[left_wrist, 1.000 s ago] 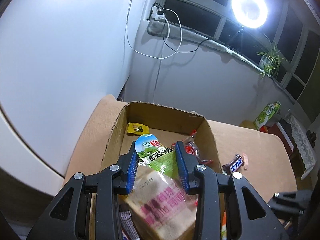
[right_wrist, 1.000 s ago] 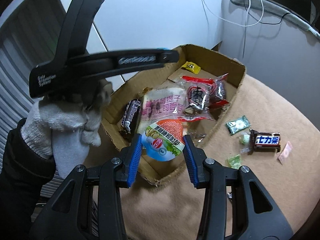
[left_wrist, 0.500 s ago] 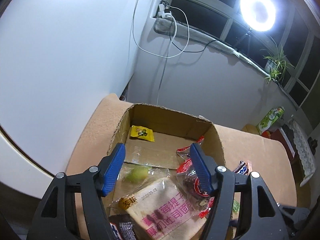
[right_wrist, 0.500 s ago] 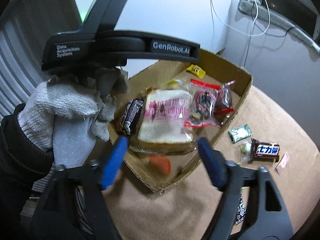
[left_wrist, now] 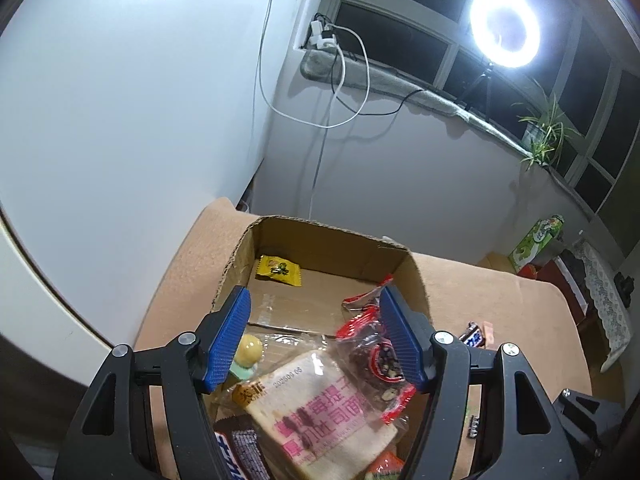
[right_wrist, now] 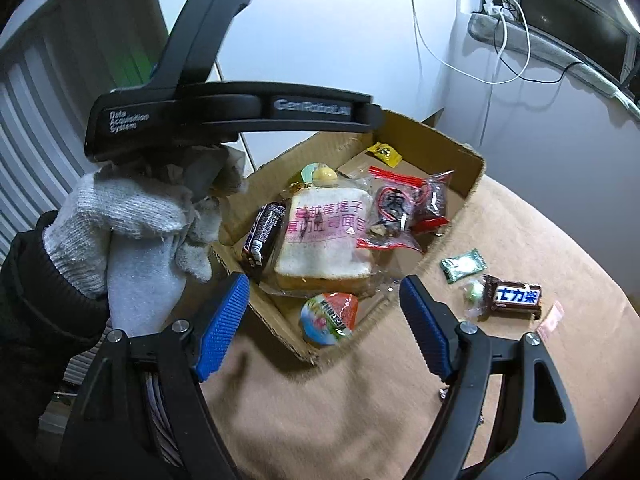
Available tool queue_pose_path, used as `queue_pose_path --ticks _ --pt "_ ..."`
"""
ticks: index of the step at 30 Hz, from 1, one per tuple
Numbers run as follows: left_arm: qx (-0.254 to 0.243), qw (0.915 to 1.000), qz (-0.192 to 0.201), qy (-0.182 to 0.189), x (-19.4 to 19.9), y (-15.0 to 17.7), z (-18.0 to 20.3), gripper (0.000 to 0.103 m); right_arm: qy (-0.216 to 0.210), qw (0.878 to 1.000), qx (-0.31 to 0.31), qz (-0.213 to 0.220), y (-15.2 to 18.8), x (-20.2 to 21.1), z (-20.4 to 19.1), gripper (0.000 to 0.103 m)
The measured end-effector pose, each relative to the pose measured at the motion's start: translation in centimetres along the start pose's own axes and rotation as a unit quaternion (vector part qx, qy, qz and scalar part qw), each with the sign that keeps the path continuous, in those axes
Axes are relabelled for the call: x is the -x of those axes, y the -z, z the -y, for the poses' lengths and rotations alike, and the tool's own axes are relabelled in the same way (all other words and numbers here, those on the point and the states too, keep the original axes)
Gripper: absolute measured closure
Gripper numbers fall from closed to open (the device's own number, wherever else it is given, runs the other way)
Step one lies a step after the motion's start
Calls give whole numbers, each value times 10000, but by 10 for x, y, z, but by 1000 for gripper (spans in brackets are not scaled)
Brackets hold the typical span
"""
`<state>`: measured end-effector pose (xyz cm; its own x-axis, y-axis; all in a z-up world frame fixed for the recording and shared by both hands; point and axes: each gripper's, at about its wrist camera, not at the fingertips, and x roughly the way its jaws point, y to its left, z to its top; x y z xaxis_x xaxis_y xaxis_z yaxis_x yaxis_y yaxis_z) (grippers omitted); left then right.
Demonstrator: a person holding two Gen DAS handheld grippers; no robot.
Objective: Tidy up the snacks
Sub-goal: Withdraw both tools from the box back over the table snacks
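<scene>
The open cardboard box [right_wrist: 474, 168] stands on the tan-covered table [right_wrist: 360, 420]. In it lie a bagged bread slice [right_wrist: 324, 236], a dark chocolate bar [right_wrist: 262, 236], red-trimmed clear packets [right_wrist: 400, 208], a yellow candy [right_wrist: 384, 152] and two jelly cups: an orange-and-green one [right_wrist: 328, 318] in the near corner, a yellow-green one [left_wrist: 248, 350] by the left wall. My left gripper [left_wrist: 314, 300] hovers open over the box [left_wrist: 332, 240], nothing between its pads. My right gripper [right_wrist: 324, 284] is open above the near corner, clear of the cup.
Outside the box on the cloth lie a Snickers bar [right_wrist: 514, 296], a green packet [right_wrist: 464, 266], a small green candy [right_wrist: 474, 292] and a pink sachet [right_wrist: 550, 318]. A gloved hand [right_wrist: 132, 220] holds the left gripper. White wall and dangling cables [left_wrist: 340, 80] stand behind.
Both grippers opened and let go of their jelly cups, which dropped into the box. The right gripper drew back slightly from the box corner.
</scene>
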<state>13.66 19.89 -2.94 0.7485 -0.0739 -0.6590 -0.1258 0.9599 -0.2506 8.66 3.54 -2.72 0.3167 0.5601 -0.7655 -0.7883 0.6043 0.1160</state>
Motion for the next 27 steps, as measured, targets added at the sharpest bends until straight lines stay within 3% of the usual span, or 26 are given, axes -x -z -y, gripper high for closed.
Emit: queue_pose_path --ticks 6,14,20,27 --pt "-44 9999 159 22 19 5 8 36 102 9996 -198 160 11 26 27 23" --pt "-96 9992 325 213 42 22 25 36 495 9949 -793 382 29 58 93 23" --pt "-417 9978 385 336 58 47 57 36 865 9881 -1213 392 45 71 147 23" --pt "-658 9952 328 647 66 76 99 36 808 9831 -1608 323 55 66 192 23"
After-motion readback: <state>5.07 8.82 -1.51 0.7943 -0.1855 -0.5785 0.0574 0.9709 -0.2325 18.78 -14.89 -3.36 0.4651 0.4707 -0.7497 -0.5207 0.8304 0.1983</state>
